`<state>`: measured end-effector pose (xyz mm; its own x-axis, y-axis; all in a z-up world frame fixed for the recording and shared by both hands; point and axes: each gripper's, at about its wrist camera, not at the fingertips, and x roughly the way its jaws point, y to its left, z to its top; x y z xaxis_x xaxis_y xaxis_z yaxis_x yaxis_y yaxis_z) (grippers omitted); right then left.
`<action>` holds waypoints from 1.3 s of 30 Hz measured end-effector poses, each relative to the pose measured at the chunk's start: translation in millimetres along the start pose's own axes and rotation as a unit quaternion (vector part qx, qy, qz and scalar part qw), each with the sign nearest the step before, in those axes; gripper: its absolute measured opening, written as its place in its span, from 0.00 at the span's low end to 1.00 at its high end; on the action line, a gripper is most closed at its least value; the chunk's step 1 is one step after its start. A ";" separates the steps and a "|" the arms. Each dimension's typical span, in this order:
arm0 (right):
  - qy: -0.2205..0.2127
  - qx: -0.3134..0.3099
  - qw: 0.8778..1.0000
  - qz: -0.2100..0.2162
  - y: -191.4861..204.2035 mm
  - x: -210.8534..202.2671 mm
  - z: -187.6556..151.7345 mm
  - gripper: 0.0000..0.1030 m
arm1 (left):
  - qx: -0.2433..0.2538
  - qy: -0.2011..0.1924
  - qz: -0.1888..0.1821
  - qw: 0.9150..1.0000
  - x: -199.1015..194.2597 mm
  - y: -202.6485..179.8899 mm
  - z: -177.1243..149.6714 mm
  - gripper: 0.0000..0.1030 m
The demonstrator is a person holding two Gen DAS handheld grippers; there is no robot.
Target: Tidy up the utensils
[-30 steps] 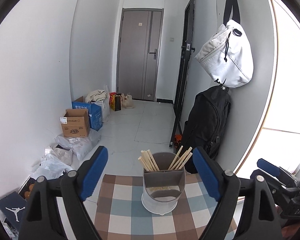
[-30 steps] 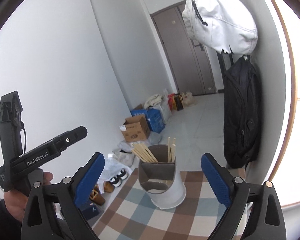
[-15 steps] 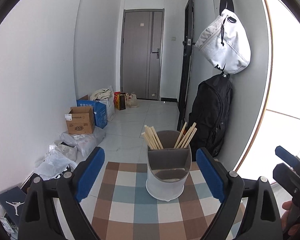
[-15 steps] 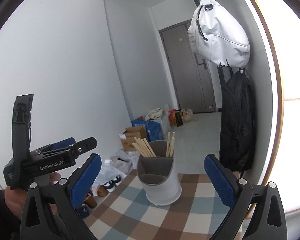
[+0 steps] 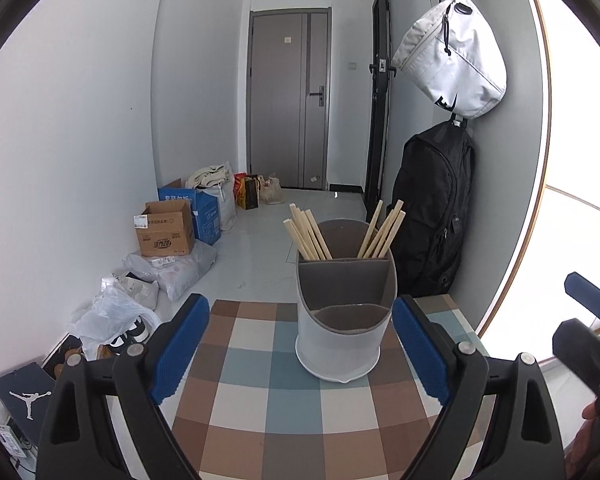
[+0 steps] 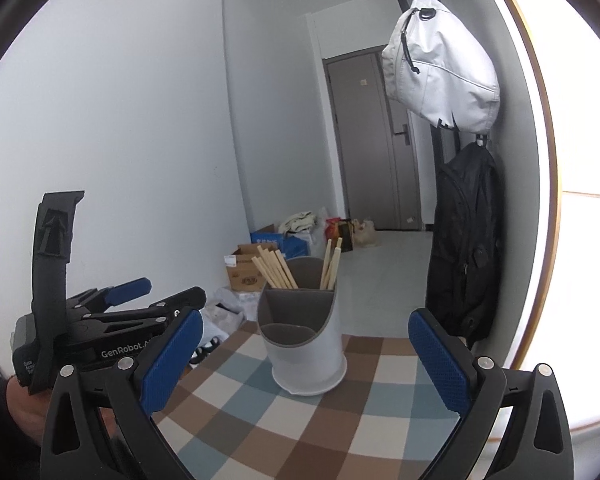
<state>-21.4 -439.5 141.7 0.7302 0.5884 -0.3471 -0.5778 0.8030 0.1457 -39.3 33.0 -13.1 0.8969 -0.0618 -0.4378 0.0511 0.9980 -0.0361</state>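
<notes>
Both my grippers have drawn back from the utensil holder [image 5: 345, 316] near the tablecloth's [image 5: 252, 392] far edge; left gripper [image 5: 300, 354] and right gripper [image 6: 306, 364] jaws gape wide, empty.

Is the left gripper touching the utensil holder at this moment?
Apart. In the left wrist view the left gripper stands open, and checked tablecloth shows between each blue pad and the utensil holder; neither jaw reaches its wall.
</notes>
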 end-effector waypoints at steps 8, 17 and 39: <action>0.003 0.004 1.000 -0.002 -7.0 6.9 -4.3 1.00 | -0.014 0.002 0.006 1.000 2.2 1.8 0.6 0.87; 0.002 0.022 1.000 -0.002 -12.5 7.3 -2.2 1.00 | -0.018 0.012 0.004 1.000 5.4 1.5 0.9 0.87; 0.010 0.024 1.000 -0.002 -12.6 5.4 -3.4 1.00 | -0.018 0.006 0.013 1.000 4.3 -1.7 0.2 0.87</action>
<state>-11.4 -446.7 134.8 0.7248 0.5830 -0.3670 -0.5561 0.8096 0.1879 -35.5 31.0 -14.8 0.8927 -0.0370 -0.4492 0.0121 0.9982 -0.0580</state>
